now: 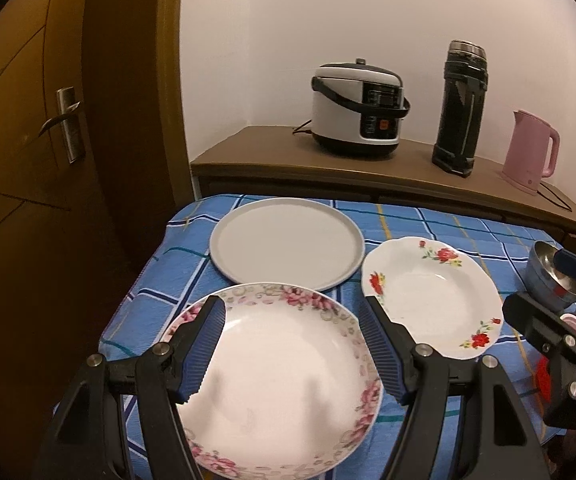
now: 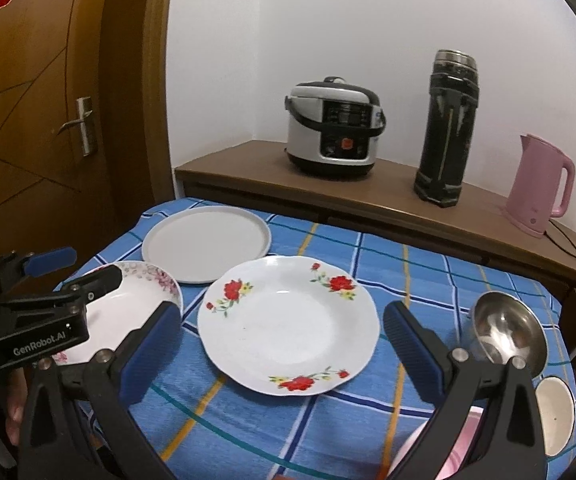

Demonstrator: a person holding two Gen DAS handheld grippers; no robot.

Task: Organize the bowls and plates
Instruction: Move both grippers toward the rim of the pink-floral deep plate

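Showing cream bowl (image 2: 553, 416) | right wrist only | steel bowl (image 2: 507, 330) beside

Your left gripper (image 2: 74, 270) covers near half of pink-rose-rimmed white plate (image 2: 128, 300) in right wrist view. Small cream-white bowl (image 2: 553, 416) partly hidden behind your right gripper (image 2: 282, 344) arm; pink round dish (image 2: 453, 452) cut off by bottom edge there. In left view, steel-lined blue bowl (image 1: 545, 276) half covered by right gripper. Panel markings on white-and-black rice cooker (image 2: 333, 128) too small to read.
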